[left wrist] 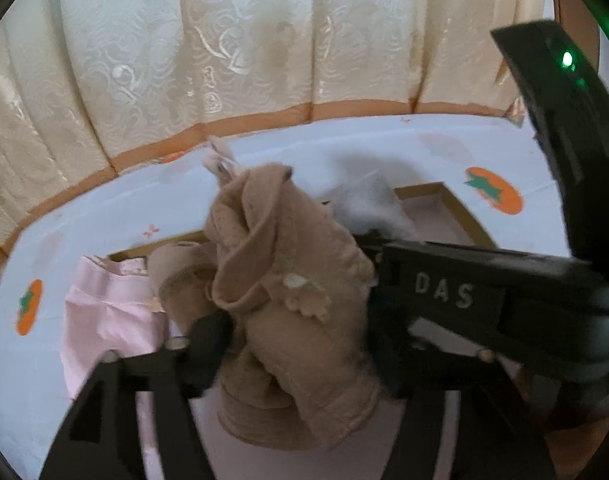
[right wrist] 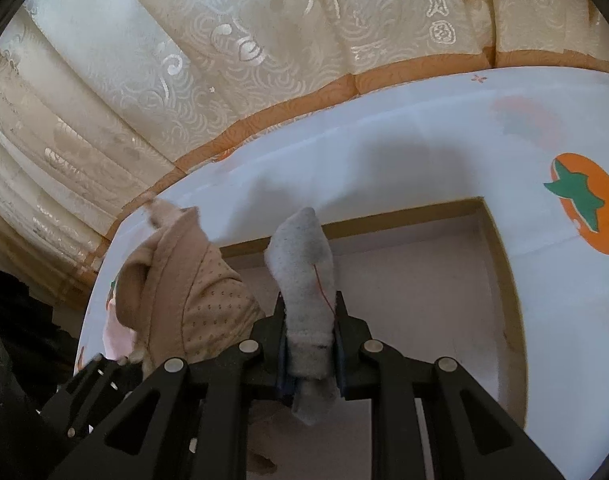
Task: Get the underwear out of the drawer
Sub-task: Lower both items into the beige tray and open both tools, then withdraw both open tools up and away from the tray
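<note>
A grey sock (right wrist: 304, 288) is clamped by the right gripper (right wrist: 310, 344). The tan garment (left wrist: 280, 280) lies between the parted left gripper (left wrist: 292, 344) jaws, unpinched, and could be dropped back into the drawer (right wrist: 500, 264).

Home bedroom, cream brocade curtain (left wrist: 224, 48), persimmon-print cloth (right wrist: 424, 128), clothes in an open drawer (right wrist: 424, 280)

You had the tan underwear (left wrist: 288, 280) bunched upright over the pink-lined drawer (right wrist: 416, 292), its dotted fabric creased (a scalloped trim showed). The pink underwear (left wrist: 112, 320) lay flat beside it, draped over the drawer's edge.
</note>
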A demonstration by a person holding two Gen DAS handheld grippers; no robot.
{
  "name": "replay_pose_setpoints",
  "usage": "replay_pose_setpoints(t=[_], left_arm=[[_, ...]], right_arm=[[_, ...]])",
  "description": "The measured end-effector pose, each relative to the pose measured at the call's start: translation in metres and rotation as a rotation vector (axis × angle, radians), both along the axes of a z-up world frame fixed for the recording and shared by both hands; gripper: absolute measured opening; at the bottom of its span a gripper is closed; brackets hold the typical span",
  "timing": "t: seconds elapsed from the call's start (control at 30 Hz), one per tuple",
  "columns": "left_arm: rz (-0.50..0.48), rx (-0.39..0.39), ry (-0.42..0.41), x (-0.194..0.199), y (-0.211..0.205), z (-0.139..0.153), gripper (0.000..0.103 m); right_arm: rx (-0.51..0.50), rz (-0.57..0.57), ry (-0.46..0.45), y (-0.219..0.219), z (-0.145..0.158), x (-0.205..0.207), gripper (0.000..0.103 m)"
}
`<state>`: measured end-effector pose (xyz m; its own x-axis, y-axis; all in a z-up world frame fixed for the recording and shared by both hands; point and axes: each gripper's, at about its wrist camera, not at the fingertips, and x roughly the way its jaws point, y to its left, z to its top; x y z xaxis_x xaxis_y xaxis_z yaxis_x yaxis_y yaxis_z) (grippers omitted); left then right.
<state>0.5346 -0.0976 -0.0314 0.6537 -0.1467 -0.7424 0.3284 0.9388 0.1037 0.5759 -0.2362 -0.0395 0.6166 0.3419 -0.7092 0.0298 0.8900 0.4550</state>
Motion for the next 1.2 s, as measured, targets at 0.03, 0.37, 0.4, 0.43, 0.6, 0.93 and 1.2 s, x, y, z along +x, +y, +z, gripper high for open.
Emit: replay_pose_setpoints(t=[0.03,0.37,0.4,0.43,0.6,0.93,1.2], left_arm=[[0.0,0.015,-0.003,0.0,-0.001,-0.001,0.079],[0.046,0.02,-0.085,-0.025,0.016,0.025,0.1],[0.047,0.014,-0.087,-0.028,0.018,0.027,0.1],[0.051,0.011,-0.093,-0.034,0.02,0.03,0.1],[0.053,0.029,-0.151,-0.066,0.027,0.041,0.1],[0.045,-0.014,-0.19,-0.129,0.043,0.058,0.1],[0.049,-0.079,-0.209,-0.18,0.06,0.064,0.1]], right_arm=[[0.016,0.0,0.006,-0.001,-0.001,0.0,0.027],[0.154,-0.031,-0.002,-0.019,0.017,-0.026,0.068],[0.13,-0.032,-0.017,-0.017,0.023,-0.032,0.068],[0.105,-0.033,-0.032,-0.015,0.03,-0.039,0.068],[-0.017,-0.034,-0.111,0.0,0.053,-0.076,0.068],[-0.184,-0.016,-0.238,0.022,0.075,-0.153,0.068],[-0.207,0.028,-0.312,0.029,0.086,-0.214,0.068]])
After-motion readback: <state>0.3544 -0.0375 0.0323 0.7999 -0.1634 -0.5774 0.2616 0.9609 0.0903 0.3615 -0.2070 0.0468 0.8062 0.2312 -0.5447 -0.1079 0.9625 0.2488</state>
